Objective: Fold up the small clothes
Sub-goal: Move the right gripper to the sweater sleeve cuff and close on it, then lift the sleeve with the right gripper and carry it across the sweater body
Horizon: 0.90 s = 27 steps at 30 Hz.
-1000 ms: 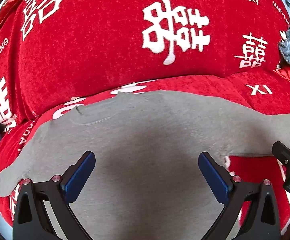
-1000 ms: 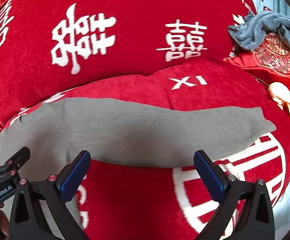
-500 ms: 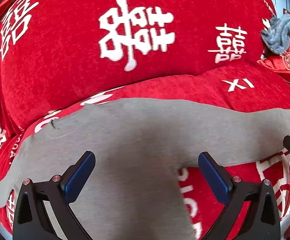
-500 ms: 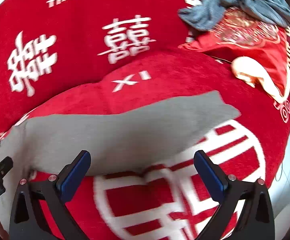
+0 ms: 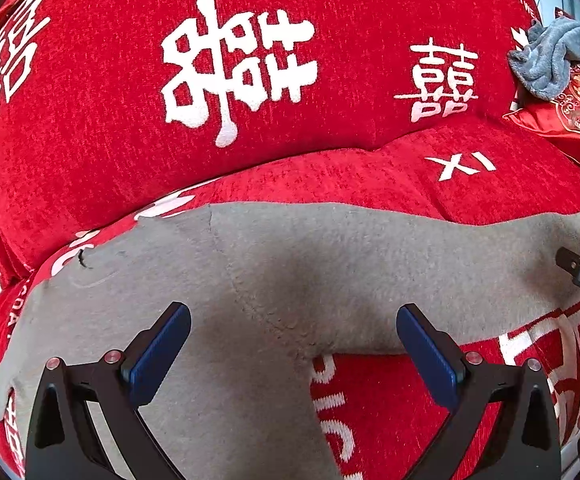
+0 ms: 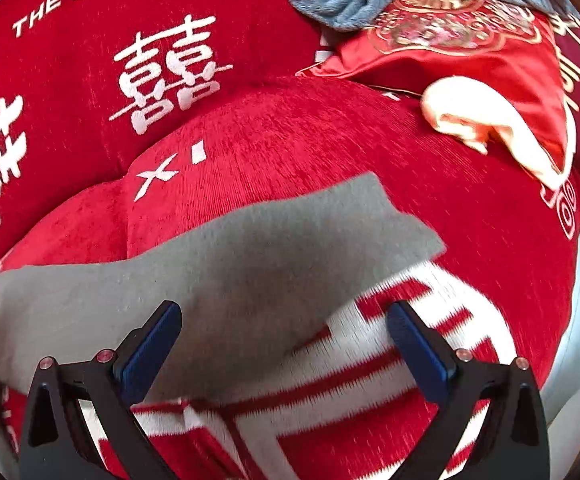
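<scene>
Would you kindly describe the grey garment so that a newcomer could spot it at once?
Start from the red sofa cover printed with white characters. On its seat, below the white "XI", the grey garment lies spread flat. Unlike the fluffy blue-grey cloth bunched at the far right by the satin cushion, it is plain, smooth and spread out.

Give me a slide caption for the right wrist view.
Open right gripper above flat grey knit garment on red sofa.
</scene>
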Tool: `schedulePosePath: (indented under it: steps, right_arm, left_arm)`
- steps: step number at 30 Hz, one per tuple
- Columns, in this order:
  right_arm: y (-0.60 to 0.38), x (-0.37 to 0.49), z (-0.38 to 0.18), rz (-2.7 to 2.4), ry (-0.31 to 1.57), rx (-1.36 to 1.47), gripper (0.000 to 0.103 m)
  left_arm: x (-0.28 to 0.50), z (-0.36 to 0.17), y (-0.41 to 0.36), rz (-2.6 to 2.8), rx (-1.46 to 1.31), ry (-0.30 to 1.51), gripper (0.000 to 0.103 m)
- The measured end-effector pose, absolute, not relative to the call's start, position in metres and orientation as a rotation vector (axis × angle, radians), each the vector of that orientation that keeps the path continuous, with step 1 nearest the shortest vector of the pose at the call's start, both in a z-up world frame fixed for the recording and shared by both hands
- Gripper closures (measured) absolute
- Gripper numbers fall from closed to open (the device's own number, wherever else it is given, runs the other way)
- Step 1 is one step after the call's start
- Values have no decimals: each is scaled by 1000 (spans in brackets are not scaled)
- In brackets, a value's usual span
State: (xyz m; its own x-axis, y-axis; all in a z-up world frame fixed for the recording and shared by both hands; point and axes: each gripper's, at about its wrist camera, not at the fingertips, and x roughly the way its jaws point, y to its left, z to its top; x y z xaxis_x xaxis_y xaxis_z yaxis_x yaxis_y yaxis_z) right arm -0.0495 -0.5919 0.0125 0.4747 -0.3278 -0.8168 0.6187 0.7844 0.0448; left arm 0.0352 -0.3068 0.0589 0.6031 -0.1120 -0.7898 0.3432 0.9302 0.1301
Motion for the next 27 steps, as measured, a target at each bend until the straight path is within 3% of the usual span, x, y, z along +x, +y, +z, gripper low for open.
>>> schedulePosePath:
  steps: [3, 6, 8, 12, 16, 22, 27]
  right_arm:
    - [-591, -41, 11, -579, 895, 324, 7]
    - [-590, -36, 11, -569, 888, 291, 20]
    - [-590, -36, 12, -574, 883, 264, 60]
    - [-601, -47, 14, -561, 857, 325, 88]
    - [-605, -61, 18, -531, 814, 389, 95]
    - [-601, -91, 38, -520, 691, 448, 96]
    - [-608, -91, 33, -537, 715, 500, 96]
  left_arm:
    - [40, 55, -308, -272, 272, 893, 0]
    - [43, 52, -310, -271, 272, 899, 0]
    - [46, 49, -311, -271, 268, 905, 0]
    - [50, 46, -309, -266, 253, 915, 0]
    - [51, 45, -306, -264, 244, 921, 0]
    - [61, 43, -288, -214, 203, 939, 0]
    - [79, 17, -274, -155, 204, 1076, 0]
